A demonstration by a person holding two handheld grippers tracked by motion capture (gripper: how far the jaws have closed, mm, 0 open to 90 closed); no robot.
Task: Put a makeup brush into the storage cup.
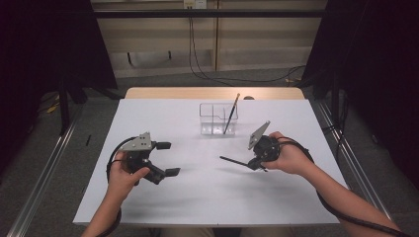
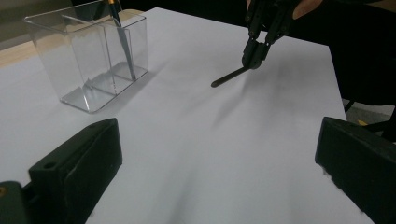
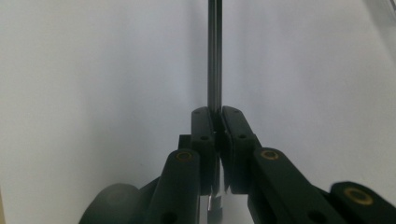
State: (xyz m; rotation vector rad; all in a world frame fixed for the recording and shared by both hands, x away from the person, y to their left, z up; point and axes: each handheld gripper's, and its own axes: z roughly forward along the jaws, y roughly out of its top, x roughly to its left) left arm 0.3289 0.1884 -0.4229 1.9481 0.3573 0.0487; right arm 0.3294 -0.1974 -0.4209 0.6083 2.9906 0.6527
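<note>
Right gripper (image 1: 258, 163) clamped on dark pen (image 1: 236, 161).
Held pen just above white table (image 1: 197, 197), near clear organizer (image 1: 218, 119); left gripper (image 1: 168, 159) spread wide, empty.

The white table covering (image 1: 207, 197) is smooth and matt, paper-like or laminate in appearance; past its far edge a strip of pale wood tabletop (image 1: 212, 93) shows an even, dull finish. The clear, divided rectangular holder (image 1: 218, 119) looks like rigid transparent plastic, glossy, with bright reflections along its walls. The slim dark pen (image 1: 235, 161) clamped in the right gripper (image 1: 254, 165) has a smooth shaft with a faint sheen. The black jaws of both grippers look like matt moulded plastic; brass-coloured metal inserts sit at their pivots. The left gripper (image 1: 168, 159) carries a grey, flat, dull plate. The floor beyond is grey and coarse, carpet-like.
</note>
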